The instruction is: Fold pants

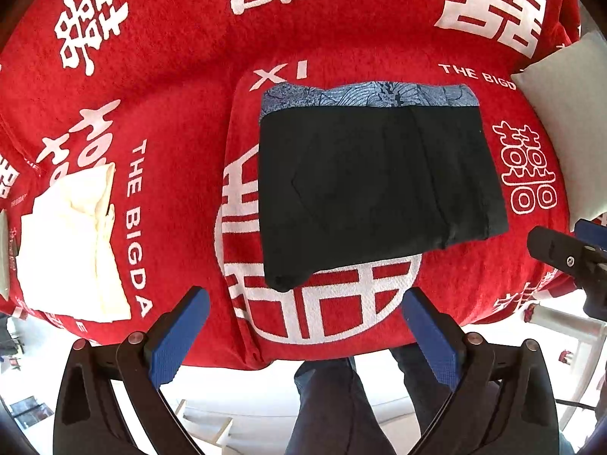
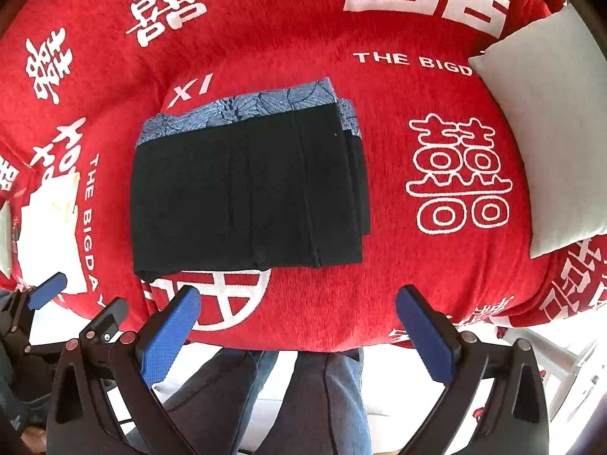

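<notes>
- Pants (image 1: 379, 185): black, folded into a compact rectangular stack with several layers showing along one side edge, and a blue patterned band (image 1: 364, 94) along the far edge. They lie flat, ahead of both tongs and clear of them; in the right wrist view they (image 2: 246, 193) sit ahead and slightly left of the fingers.
- Left gripper (image 1: 305, 330): jaws spread wide, blue ribbed pads (image 1: 178, 337) facing each other with nothing between them. It hangs above the near edge of the cloth, touching neither the pants nor the surface.
- Right gripper (image 2: 297, 331): likewise wide open and empty, its blue pads (image 2: 170, 335) apart above the near edge, short of the pants. The left tongs show at its lower left.
- Surface: a red cloth (image 1: 170, 57) printed with white characters and the words "THE BIGDA", spread under everything.
- A cream folded garment (image 1: 72, 250) lies well to the left of the left tongs' line; a grey cushion (image 2: 542, 121) lies to the far right.
- Below the tongs, a person's legs in dark trousers (image 2: 303, 398) stand at the cloth's edge on a pale floor.
</notes>
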